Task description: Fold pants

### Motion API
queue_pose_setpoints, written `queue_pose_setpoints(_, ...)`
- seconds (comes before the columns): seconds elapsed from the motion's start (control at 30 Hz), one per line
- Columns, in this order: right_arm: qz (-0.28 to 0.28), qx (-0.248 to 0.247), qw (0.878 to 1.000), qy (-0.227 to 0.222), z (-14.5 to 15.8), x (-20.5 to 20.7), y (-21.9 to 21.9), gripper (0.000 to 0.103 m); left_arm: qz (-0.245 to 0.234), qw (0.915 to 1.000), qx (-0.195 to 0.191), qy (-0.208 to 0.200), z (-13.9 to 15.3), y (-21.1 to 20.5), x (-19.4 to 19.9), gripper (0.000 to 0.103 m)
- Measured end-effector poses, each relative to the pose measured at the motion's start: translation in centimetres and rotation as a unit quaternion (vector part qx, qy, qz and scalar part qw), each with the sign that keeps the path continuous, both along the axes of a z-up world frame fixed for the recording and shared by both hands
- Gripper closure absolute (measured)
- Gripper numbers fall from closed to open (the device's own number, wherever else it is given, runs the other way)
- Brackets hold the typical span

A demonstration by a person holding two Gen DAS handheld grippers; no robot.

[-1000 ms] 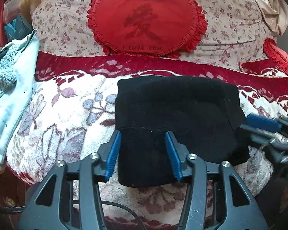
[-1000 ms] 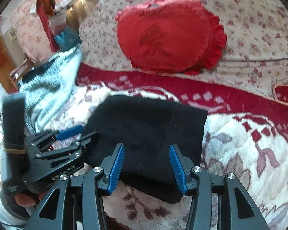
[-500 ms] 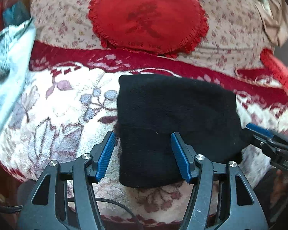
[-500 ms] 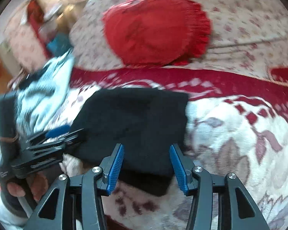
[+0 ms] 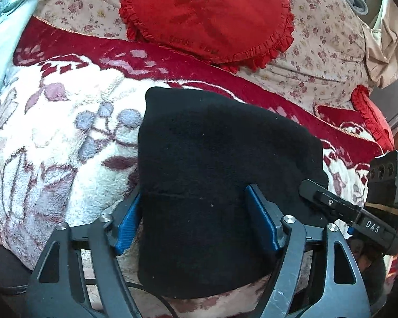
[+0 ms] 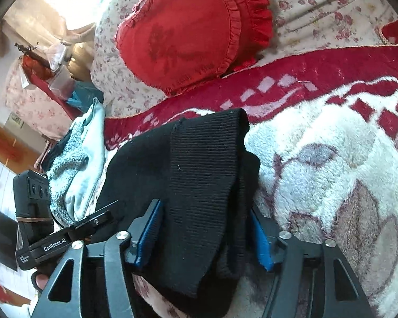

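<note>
The black pants [image 5: 220, 159] lie folded into a thick pad on the fleece blanket [image 5: 53, 143]. My left gripper [image 5: 196, 220] straddles their near left part. Its jaws are opening, with cloth between the blue pads [image 5: 262, 217] and the left pad at the cloth's edge. In the right wrist view the pants [image 6: 199, 169] show a ribbed waistband on top. My right gripper [image 6: 204, 235] straddles that near end. Its jaws are opening too, and cloth partly covers the right pad [image 6: 261, 241]. Each gripper shows at the side of the other's view.
A red heart-shaped frilled pillow [image 5: 207, 16] leans on the floral cover [image 5: 318, 53] behind the pants. A pale blue and grey towel-like garment [image 6: 77, 169] lies to the left. A second red cushion [image 5: 368, 116] sits at the right. The bed's front edge is right below the grippers.
Both grippers have sunk closer over the near edge of the pants and rolled slightly. Their jaws have spread wider. The pants have stayed in place.
</note>
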State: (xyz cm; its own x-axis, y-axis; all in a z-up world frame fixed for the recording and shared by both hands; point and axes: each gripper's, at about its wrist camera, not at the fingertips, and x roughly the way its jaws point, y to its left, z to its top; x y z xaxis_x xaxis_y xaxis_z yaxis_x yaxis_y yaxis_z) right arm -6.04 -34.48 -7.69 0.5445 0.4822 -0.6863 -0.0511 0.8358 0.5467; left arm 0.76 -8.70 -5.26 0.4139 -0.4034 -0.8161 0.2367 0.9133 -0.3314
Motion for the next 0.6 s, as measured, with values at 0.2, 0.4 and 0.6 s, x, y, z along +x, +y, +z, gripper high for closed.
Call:
queue_pose_setpoints(0.2,0.014,-0.046,0.998,-0.047,3.8,0.4,1.2,0.061,-0.018,0.9991,0.006,-0.038,3.1,-0.5,0.9,0.056)
queue_pose_setpoints(0.4,0.002,-0.062,0.996,-0.065,5.2,4.8,1.0,0.061,-0.011,0.9976,0.024,-0.064,4.4,-1.7,5.1,0.056)
queue_pose_setpoints(0.6,-0.005,-0.124,0.992,-0.019,2.2,6.4,0.5,0.055,-0.001,0.998,0.054,-0.034,1.0,-2.4,7.4,0.05)
